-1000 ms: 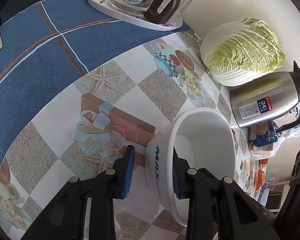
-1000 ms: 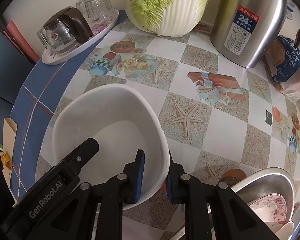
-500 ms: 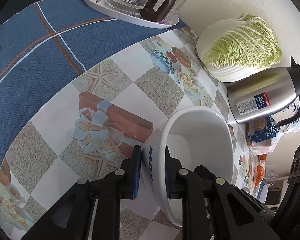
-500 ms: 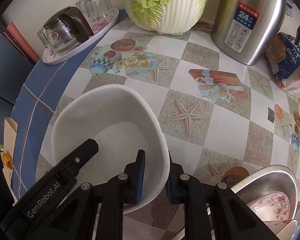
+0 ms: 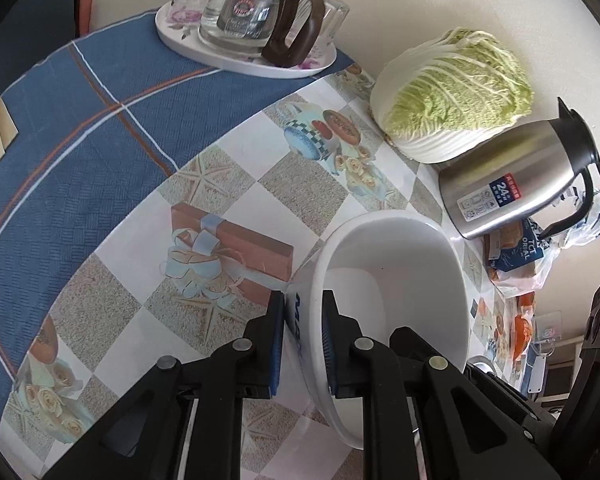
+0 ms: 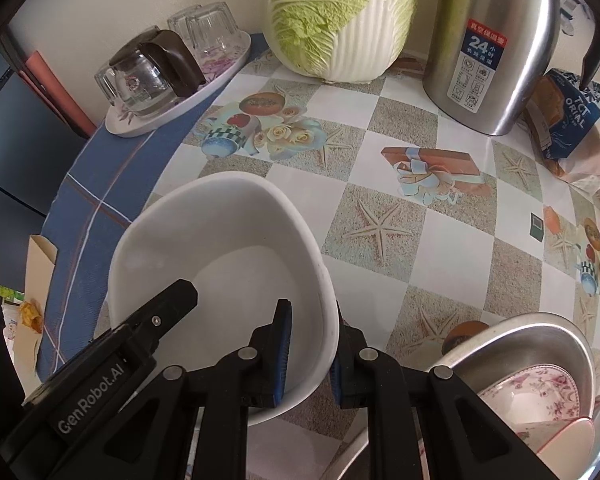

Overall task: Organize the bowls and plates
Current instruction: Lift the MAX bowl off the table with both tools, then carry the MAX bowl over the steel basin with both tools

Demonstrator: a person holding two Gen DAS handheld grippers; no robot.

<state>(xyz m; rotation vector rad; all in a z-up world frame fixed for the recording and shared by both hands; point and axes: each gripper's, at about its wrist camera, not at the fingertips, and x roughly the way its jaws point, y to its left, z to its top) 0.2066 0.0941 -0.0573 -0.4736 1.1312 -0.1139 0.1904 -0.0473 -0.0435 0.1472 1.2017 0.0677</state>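
white bowl (image 5: 396, 280) pinched by its rim on opposite sides, left gripper (image 5: 303, 344) and right gripper (image 6: 311, 354) both clamped, dish stack (image 6: 540, 380) lies just right of it.

One white bowl (image 5: 396, 272), one cabbage (image 5: 452, 92), one steel flask (image 5: 516, 180), one glass jug (image 5: 256, 12), two tongs.

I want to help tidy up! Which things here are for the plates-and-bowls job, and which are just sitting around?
For the job: white bowl, gripped at its rim by left gripper and right gripper; metal bowl; flowery dish.

Just sitting around: cabbage, steel jug, glass pot, snack bag.
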